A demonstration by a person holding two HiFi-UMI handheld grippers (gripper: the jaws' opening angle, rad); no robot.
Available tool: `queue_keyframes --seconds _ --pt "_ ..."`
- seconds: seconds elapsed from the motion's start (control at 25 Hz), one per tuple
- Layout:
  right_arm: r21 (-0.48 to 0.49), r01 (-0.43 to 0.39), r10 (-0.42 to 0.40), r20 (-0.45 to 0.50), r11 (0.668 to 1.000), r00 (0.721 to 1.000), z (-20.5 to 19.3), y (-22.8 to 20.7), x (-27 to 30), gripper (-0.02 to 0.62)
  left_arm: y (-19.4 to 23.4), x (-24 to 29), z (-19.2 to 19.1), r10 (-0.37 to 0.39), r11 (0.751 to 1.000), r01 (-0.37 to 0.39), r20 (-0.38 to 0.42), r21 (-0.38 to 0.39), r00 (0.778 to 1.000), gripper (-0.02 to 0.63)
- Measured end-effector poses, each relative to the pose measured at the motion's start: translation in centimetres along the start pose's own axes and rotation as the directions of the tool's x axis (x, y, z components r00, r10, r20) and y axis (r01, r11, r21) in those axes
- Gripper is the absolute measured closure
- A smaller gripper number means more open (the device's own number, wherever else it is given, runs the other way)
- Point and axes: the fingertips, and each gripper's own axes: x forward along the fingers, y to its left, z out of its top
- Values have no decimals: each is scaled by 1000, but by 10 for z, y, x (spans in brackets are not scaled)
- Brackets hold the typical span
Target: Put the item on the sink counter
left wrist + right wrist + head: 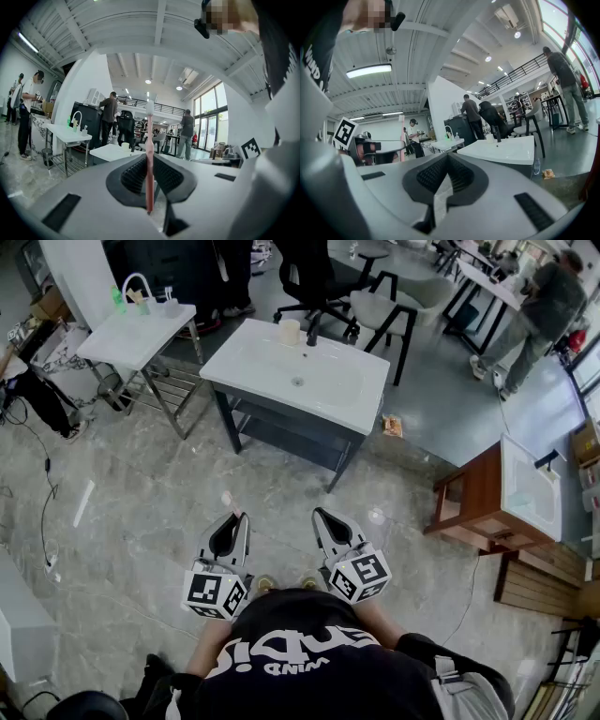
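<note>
Marble-patterned floor [141, 512] of an open showroom, seen from above. The white sink counter [253, 357], with black faucet [312, 329] and pale cup [290, 331], stands ahead, well apart from the person. The left gripper [236, 521] pinches a pink toothbrush [149, 159] by its handle, upright, bristle end uppermost. The right gripper [323, 517] has its jaws pressed together on nothing. Both are held low, close to the torso and side by side, pointing toward the counter. Judged step: carrying the item. The next move calls for walking forward, then lowering the toothbrush onto bare countertop beside the basin.
</note>
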Motion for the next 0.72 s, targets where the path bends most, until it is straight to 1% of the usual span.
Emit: queue_keyframes --seconds 0.32,0.52,0.72 --pt "-7 11 -11 17 1000 1000 4 5 3 577 4 -4 4 -7 1000 7 8 0 1000 552" --pt "-9 -8 8 28 1000 1000 7 20 10 577 18 -10 5 -11 1000 11 7 -6 1000 552" --pt "3 23 -23 31 1000 999 3 29 16 577 33 -14 3 -30 1000 30 9 -5 1000 552"
